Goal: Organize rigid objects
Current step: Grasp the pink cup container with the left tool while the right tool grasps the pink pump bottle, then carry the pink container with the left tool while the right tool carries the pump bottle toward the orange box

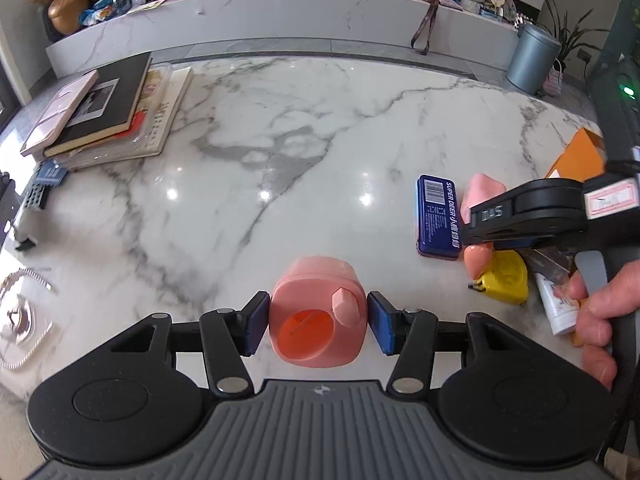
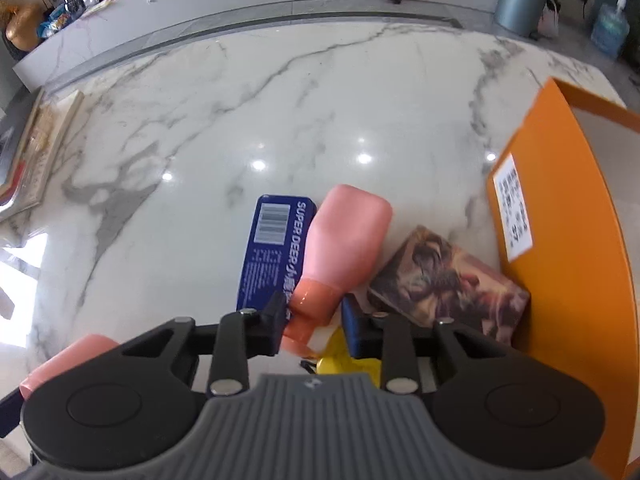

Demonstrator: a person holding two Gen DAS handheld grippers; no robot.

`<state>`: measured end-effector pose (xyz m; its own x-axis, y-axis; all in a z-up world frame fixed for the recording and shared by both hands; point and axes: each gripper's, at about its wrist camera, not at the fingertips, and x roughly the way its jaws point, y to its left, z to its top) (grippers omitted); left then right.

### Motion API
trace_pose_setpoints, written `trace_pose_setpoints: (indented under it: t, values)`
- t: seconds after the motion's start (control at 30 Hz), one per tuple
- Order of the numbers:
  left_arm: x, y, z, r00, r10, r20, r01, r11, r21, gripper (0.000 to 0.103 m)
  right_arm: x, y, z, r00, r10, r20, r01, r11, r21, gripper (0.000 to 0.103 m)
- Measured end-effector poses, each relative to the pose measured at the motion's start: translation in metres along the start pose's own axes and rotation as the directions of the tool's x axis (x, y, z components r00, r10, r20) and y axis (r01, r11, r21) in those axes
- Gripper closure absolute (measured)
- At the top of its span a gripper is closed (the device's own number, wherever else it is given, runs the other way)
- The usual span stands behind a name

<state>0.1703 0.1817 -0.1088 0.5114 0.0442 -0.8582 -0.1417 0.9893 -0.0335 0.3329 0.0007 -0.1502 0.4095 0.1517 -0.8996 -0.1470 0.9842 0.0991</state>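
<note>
The left claw (image 1: 318,318) is pinching a pink cap (image 1: 318,312) above the marble table (image 1: 280,140). The right claw (image 2: 312,324) is pinching the neck of a pink bottle (image 2: 344,240) beside a blue tin (image 2: 276,248).

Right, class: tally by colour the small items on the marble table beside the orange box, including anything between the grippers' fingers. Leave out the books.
Pink: 2, container and bottle
Blue: 1, tin
Yellow: 1, tape measure
Brown: 1, patterned box
White: 1, tube
Total: 6
</note>
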Motion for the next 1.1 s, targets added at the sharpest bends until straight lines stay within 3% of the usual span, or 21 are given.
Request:
trace_pose_setpoints:
  t: [0.2, 0.33, 0.37, 0.43, 0.73, 0.9, 1.03, 1.1]
  values:
    - [-0.019, -0.011, -0.007, 0.999, -0.019, 0.03, 0.019, 1.0, 0.014, 0.043, -0.031, -0.017, -0.009, 0.993, 0.101, 0.054, -0.1, 0.995, -0.027, 0.077]
    - [-0.035, -0.022, -0.012, 0.997, -0.059, 0.038, 0.058, 0.997, 0.046, 0.043, -0.054, -0.025, -0.011, 0.983, 0.177, 0.041, -0.175, 0.983, -0.052, 0.08]
    - [-0.038, -0.024, -0.014, 0.997, -0.075, 0.035, 0.073, 0.996, 0.059, 0.043, -0.062, -0.026, -0.012, 0.978, 0.206, 0.03, -0.204, 0.976, -0.07, 0.083]
    - [-0.041, -0.031, -0.02, 0.995, -0.094, 0.022, 0.091, 0.991, 0.095, 0.042, -0.076, -0.031, -0.018, 0.971, 0.237, 0.018, -0.235, 0.968, -0.086, 0.103]
    - [-0.039, -0.052, -0.052, 0.992, -0.121, -0.038, 0.127, 0.972, 0.196, 0.042, -0.095, -0.049, -0.056, 0.955, 0.296, -0.019, -0.296, 0.944, -0.147, 0.103]
    - [-0.037, -0.054, -0.064, 0.997, -0.064, -0.038, 0.071, 0.971, 0.23, 0.043, -0.083, -0.054, -0.093, 0.945, 0.312, -0.101, -0.324, 0.933, -0.154, 0.094]
    - [-0.037, -0.048, -0.066, 0.999, -0.038, -0.028, 0.043, 0.976, 0.213, 0.043, -0.07, -0.046, -0.111, 0.938, 0.318, -0.137, -0.335, 0.933, -0.13, 0.067]
    - [-0.04, -0.044, -0.067, 0.999, -0.036, -0.022, 0.04, 0.98, 0.195, 0.043, -0.064, -0.037, -0.117, 0.94, 0.308, -0.148, -0.329, 0.932, -0.154, 0.067]
